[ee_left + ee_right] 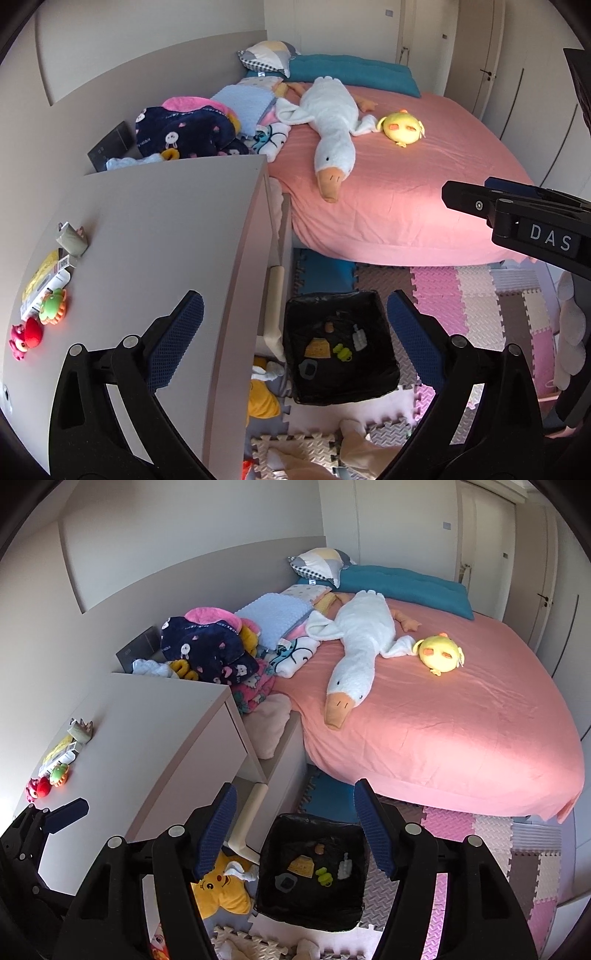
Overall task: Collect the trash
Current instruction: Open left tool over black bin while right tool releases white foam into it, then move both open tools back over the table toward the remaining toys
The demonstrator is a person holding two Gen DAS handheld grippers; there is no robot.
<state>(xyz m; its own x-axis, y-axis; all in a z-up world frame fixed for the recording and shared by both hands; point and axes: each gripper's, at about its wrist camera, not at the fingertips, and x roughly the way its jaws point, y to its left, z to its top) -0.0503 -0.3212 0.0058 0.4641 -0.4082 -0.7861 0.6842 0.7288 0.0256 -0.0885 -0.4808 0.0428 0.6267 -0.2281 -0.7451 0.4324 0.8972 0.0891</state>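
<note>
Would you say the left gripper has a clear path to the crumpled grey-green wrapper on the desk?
Probably yes. The left gripper is open and empty, and bare desk lies between it and the wrapper; the small toys sit nearer but off to the side.

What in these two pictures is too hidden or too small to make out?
- Small scraps in the black-lined trash bin: both views, too small to identify.
- Yellow star plush on the floor: right wrist view, partly behind the right gripper.
- Packets on the beige cabinet top: left wrist view, print unreadable.
</note>
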